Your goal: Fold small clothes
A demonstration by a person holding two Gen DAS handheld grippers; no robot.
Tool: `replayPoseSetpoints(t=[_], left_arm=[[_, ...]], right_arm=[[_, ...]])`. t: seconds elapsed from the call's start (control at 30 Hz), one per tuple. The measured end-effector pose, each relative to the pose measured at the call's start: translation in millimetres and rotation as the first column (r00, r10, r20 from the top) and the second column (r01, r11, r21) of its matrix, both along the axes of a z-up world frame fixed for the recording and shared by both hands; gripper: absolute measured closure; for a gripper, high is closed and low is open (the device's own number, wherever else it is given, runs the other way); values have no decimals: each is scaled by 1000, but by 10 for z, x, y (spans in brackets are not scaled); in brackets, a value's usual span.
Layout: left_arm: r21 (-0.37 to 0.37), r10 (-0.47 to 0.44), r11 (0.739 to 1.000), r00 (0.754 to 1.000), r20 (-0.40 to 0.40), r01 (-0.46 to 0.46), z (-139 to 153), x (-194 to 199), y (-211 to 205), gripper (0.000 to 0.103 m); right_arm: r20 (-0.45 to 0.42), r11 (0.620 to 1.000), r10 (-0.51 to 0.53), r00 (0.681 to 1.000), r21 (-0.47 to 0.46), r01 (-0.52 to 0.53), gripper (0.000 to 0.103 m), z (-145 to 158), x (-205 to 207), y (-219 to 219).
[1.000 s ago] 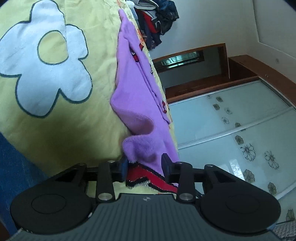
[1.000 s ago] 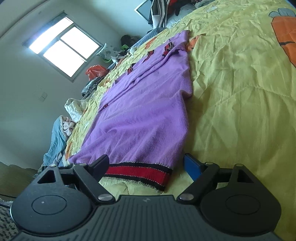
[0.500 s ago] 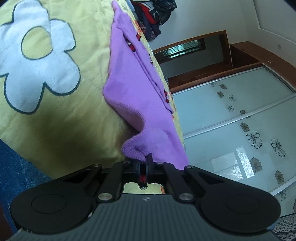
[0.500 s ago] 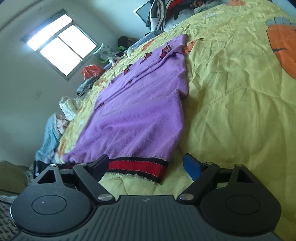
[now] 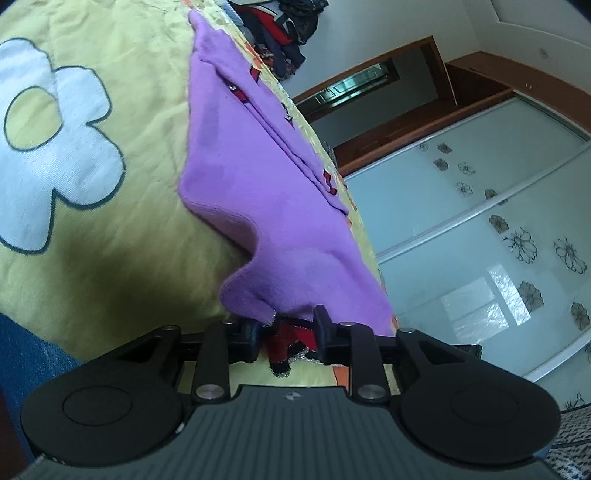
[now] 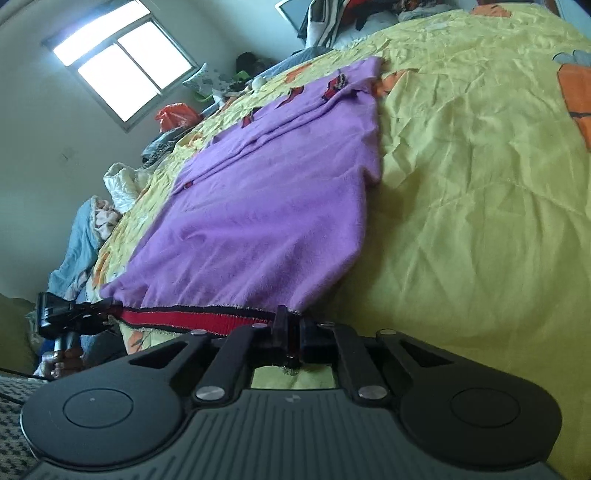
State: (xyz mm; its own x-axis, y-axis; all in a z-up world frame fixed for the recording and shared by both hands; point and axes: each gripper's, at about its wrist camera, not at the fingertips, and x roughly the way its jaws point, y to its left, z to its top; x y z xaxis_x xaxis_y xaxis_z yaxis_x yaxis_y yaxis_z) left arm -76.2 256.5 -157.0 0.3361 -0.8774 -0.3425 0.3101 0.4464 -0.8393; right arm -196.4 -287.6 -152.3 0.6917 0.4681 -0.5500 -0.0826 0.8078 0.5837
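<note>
A purple sweater (image 6: 258, 206) with a red and black hem (image 6: 192, 319) lies flat on the yellow bedsheet (image 6: 461, 221). My right gripper (image 6: 291, 328) is shut on the hem at its near right corner. The hem runs taut from there to my left gripper (image 6: 107, 310) at the other corner. In the left wrist view the left gripper (image 5: 288, 332) has its jaws opening, with a bunched bit of the red hem (image 5: 291, 338) between them and a gap beside the pads. The sweater (image 5: 266, 184) stretches away over the sheet (image 5: 129, 221).
Piled clothes (image 5: 288, 22) lie at the far end of the bed. Glass sliding doors (image 5: 480, 221) stand beyond it. More heaped clothes (image 6: 81, 240) sit beside the bed under a window (image 6: 122, 62). A hand (image 6: 59, 362) holds the left gripper.
The right gripper has gone from wide open to shut on the hem. The left gripper pinched the hem half a second ago and its jaws now stand apart again.
</note>
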Motion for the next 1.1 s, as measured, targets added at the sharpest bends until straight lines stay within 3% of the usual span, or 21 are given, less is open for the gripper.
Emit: replayPoseSetpoints(t=[0.03,0.13,0.23,0.37,0.57,0.67,0.77,0.9,1.0,1.1], left_arm=[[-8,-1,1000,1000,4,1,2,-6,12,65],[-12,-11,1000,1000,3,11,-8,-7,25,66],[18,-35,999,999,-23,35,-37,19,-13,101],[12,-17,1000,999,-28,17,-69,-1,25,100],[-65,-69,995,996,50,72,218,-185,79,100],[-89,-85,992,995,51,89,266,-303,185,100],[-73,-81,994,997,-1,81,118,-381,276,100],[-87,-69,994,995,-72,62,-178,-365,296,100],[-77,-68,995,995,-76,62,-211,-371,246,100],[-124,-55,991,998,-35,50,-91,-397,263,100]], right_arm=[[5,1000,-7,1000,-3,7,99,16,-15,17],[31,1000,-12,999,15,12,99,53,-42,62],[33,999,-24,999,25,23,99,21,-42,92],[55,998,-35,998,57,31,99,35,-58,100],[244,976,-57,968,220,2,99,398,-285,-11],[288,978,-65,956,208,4,100,588,-473,-91],[251,983,-73,965,184,26,100,557,-617,-175],[123,991,-98,988,99,86,100,194,-580,-243],[52,989,-126,991,87,121,100,-35,-544,-259],[114,985,-125,985,136,110,100,39,-646,-264]])
